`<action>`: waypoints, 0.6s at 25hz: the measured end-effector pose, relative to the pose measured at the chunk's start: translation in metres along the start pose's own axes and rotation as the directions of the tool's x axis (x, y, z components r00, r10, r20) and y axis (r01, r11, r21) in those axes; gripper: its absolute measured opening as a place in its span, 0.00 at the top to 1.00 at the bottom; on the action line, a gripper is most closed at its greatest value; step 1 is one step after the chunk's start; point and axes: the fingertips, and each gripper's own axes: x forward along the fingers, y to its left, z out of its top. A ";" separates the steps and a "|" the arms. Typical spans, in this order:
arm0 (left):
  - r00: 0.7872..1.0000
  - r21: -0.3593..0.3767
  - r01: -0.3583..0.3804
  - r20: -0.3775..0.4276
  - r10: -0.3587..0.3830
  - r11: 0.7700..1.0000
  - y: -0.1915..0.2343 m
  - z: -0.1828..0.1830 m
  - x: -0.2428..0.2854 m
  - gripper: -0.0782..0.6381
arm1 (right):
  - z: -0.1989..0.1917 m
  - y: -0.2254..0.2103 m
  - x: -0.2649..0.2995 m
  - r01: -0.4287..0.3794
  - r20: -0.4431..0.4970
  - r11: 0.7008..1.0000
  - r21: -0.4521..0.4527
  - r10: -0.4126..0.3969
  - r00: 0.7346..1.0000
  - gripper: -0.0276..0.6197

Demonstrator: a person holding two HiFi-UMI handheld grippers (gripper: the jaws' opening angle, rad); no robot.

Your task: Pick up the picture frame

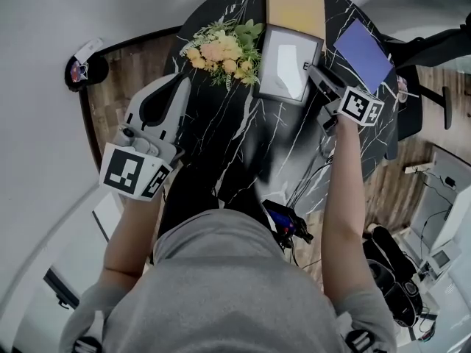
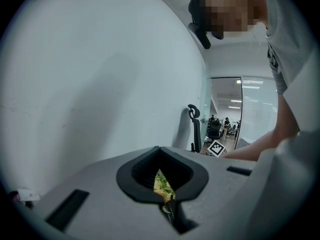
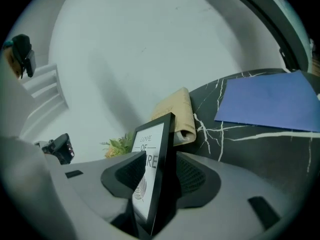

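Right gripper (image 1: 313,70) reaches to the right edge of the picture frame (image 1: 285,63), jaws apart, one on each side of the frame's edge. The frame stands tilted between them, and no firm clamp on it shows. It still rests on the black marble table (image 1: 250,145), so the approach looks done, while closing and lifting are left. The left gripper (image 1: 180,87) hangs at the table's near left with its jaws together, holding nothing. A bunch of yellow and peach flowers (image 1: 224,50) lies just beside the frame's left edge. A tan folded cloth or paper (image 1: 296,2) sits close behind the frame, and a blue sheet (image 1: 363,52) lies flat to the right. Nothing blocks a straight lift, though the flowers are near enough to brush.
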 end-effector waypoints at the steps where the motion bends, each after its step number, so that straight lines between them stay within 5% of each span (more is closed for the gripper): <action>1: 1.000 0.001 0.001 -0.001 -0.001 1.000 0.000 0.000 0.000 0.88 | -0.002 0.000 0.004 -0.015 -0.019 1.000 0.009 0.016 1.000 0.68; 15: 1.000 -0.004 -0.013 -0.017 0.013 1.000 0.010 -0.007 0.000 0.88 | -0.008 0.013 0.038 -0.196 -0.238 0.974 0.117 0.219 0.946 0.64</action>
